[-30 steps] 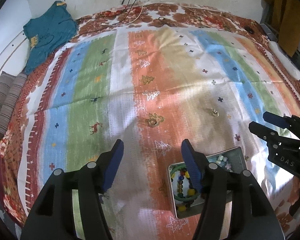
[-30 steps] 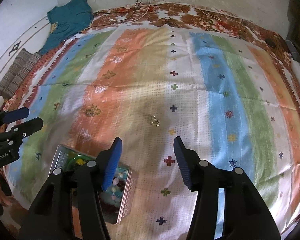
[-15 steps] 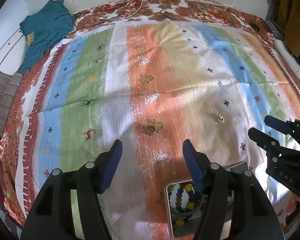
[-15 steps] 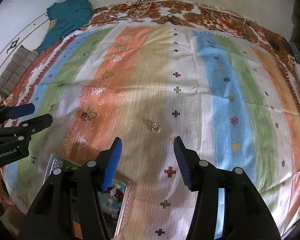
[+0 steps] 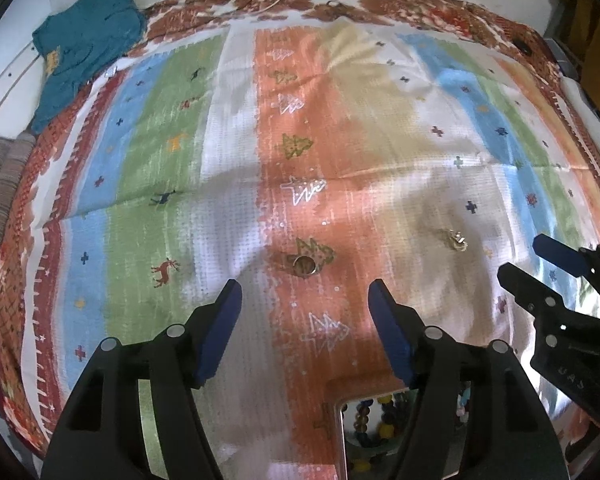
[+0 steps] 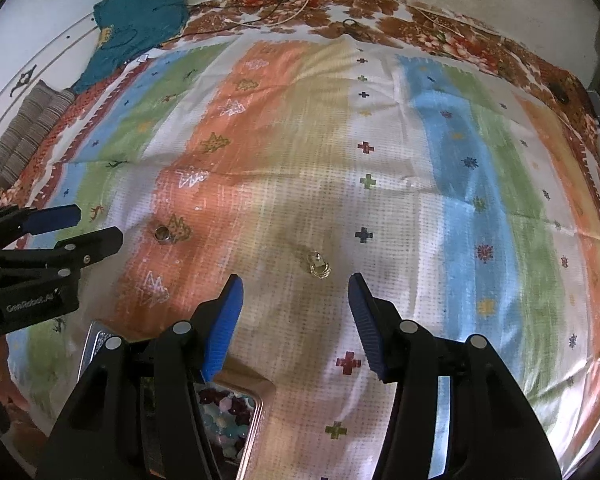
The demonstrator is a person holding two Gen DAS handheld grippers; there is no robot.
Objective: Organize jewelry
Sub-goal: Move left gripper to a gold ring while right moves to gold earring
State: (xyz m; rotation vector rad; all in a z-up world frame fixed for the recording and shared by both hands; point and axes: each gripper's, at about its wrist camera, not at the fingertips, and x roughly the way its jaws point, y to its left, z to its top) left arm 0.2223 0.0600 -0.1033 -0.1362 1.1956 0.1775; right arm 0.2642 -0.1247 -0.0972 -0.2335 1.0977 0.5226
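A gold ring (image 5: 303, 266) lies on the orange stripe of the striped bedspread, just ahead of my open, empty left gripper (image 5: 305, 320). It also shows in the right wrist view (image 6: 163, 234). A small gold earring (image 6: 319, 266) lies just ahead of my open, empty right gripper (image 6: 295, 316); it shows in the left wrist view too (image 5: 456, 240). A metal tin (image 5: 342, 432) holding bead bracelets sits below both grippers, partly hidden by the fingers; it shows in the right wrist view (image 6: 256, 420). Each gripper appears in the other's view, the right one (image 5: 540, 264) and the left one (image 6: 80, 228).
The striped bedspread (image 6: 440, 160) covers a bed against a white wall. A teal garment (image 5: 84, 48) lies at the far left corner, next to striped folded cloth (image 5: 0, 184). Cables (image 6: 292, 12) run along the far edge.
Both grippers have moved forward and lower toward the ring and the earring. The tin has slid down toward the bottom of both views. Both stay open.
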